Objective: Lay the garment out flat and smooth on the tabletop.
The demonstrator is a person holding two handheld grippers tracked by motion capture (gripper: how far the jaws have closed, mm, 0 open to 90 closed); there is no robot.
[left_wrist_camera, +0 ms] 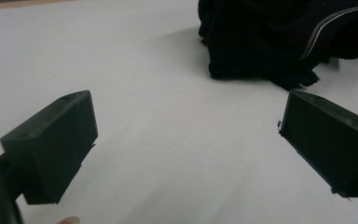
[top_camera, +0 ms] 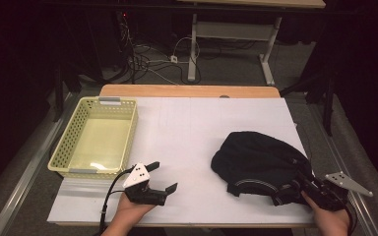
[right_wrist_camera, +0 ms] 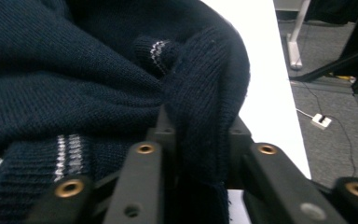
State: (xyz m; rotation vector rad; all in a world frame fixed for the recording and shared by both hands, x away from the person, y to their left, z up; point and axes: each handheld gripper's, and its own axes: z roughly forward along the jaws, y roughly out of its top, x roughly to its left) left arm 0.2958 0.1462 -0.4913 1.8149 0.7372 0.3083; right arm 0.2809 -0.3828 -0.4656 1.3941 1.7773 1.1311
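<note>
Right gripper (top_camera: 295, 189) pinches a fold of the dark sweater (top_camera: 258, 160) bunched at the table's (top_camera: 187, 132) near right corner, while the left gripper (top_camera: 160, 177), jaws wide and empty, points at it from the near edge.

I see the basket (top_camera: 96, 139) on the table's (top_camera: 187, 132) far left; the sweater (top_camera: 258, 162) lies at its right; my left gripper (top_camera: 163, 176) sits between them, nearer me; my right gripper (top_camera: 295, 189) bites the sweater's near edge.
</note>
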